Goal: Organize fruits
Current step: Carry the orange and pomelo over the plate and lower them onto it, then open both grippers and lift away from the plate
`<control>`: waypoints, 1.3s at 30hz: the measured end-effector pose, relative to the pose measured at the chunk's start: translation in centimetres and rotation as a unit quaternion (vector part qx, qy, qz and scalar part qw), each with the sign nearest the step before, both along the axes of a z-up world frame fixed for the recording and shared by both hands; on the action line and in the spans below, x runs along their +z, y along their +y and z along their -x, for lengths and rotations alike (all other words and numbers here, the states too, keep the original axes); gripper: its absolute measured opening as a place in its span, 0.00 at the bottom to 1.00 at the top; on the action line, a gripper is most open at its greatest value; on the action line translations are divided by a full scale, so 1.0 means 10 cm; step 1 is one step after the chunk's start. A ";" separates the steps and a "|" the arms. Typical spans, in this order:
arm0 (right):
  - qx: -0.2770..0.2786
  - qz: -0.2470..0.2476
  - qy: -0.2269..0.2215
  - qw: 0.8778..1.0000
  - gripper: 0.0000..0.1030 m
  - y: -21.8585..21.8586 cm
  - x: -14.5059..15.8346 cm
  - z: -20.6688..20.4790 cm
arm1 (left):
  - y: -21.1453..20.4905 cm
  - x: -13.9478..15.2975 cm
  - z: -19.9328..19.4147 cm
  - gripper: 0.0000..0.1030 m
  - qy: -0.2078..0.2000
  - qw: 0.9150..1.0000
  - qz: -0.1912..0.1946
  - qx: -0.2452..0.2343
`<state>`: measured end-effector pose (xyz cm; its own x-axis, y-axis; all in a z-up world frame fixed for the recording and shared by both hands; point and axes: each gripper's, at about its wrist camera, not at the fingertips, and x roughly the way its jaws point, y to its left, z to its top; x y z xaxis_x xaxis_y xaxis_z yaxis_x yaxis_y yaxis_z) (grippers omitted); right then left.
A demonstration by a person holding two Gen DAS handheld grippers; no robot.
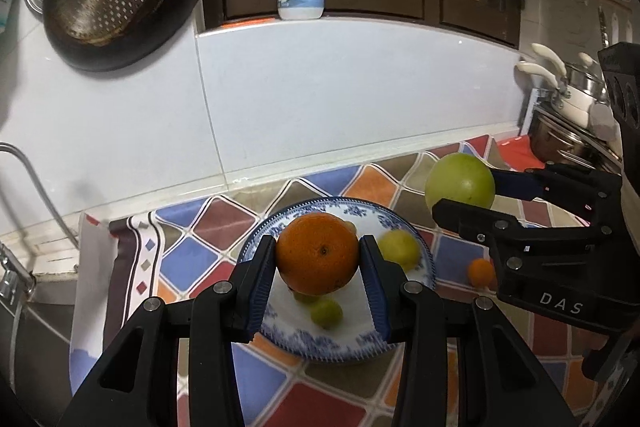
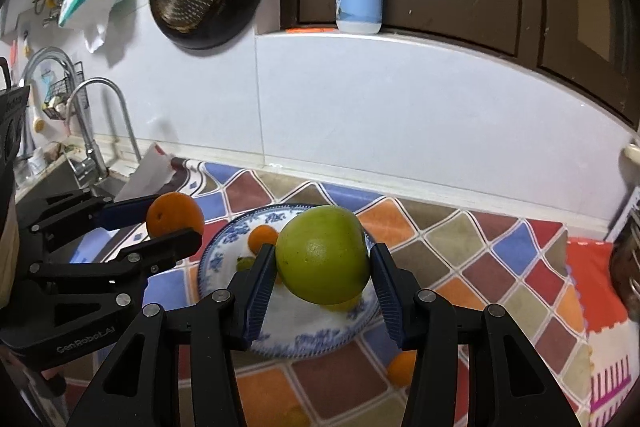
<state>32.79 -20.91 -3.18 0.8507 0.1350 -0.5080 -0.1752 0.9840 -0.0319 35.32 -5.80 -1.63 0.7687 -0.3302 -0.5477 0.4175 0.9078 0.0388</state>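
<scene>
My left gripper (image 1: pixel 318 259) is shut on a large orange (image 1: pixel 317 254) and holds it above a blue-and-white plate (image 1: pixel 400 341). My right gripper (image 2: pixel 323 267) is shut on a big green apple (image 2: pixel 323 254), also above the plate (image 2: pixel 316 341). In the left wrist view the right gripper (image 1: pixel 460 193) with the green apple (image 1: pixel 460 183) is to the right of the plate. In the right wrist view the left gripper (image 2: pixel 176 217) with the orange (image 2: pixel 175 214) is at the plate's left. A yellow fruit (image 1: pixel 400 249) and small green fruits (image 1: pixel 327 311) lie on the plate.
A small orange (image 1: pixel 481 271) lies on the checkered cloth (image 1: pixel 200 255) right of the plate, and shows under my right gripper (image 2: pixel 402 367). A sink with a faucet (image 2: pixel 96 131) is at the left. Pots (image 1: pixel 576 107) stand at the right. A tiled wall (image 1: pixel 320 99) is behind.
</scene>
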 end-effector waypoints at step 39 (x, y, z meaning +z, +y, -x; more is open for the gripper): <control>0.014 -0.022 0.150 0.988 0.49 -0.15 -0.75 -1.30 | -0.32 -0.55 -1.25 0.49 0.058 0.997 -0.055 -0.018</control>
